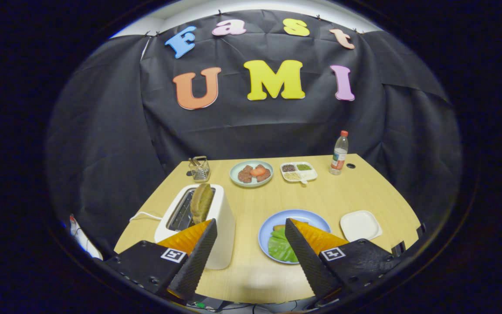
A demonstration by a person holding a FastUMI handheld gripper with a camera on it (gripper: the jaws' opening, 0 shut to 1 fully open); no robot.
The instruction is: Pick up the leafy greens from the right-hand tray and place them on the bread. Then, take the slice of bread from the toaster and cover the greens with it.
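A white toaster (224, 218) stands on the wooden table (364, 187), just beyond my left finger. A brown slice of bread (201, 201) sticks up out of its slot. To its right is a blue plate (300, 214) with green leaves (279, 247) lying on a piece of bread (279, 227). My right finger hides part of the plate. A small white square tray (360, 225) sits right of the plate. My gripper (250, 222) is open above the table's near edge, between toaster and plate, holding nothing.
At the far side stand a pale plate of meat slices and tomato (251, 173), a divided white dish of seeds (298, 171), a plastic bottle (339, 153) and a wire holder (199, 168). A white cord (144, 215) runs left from the toaster.
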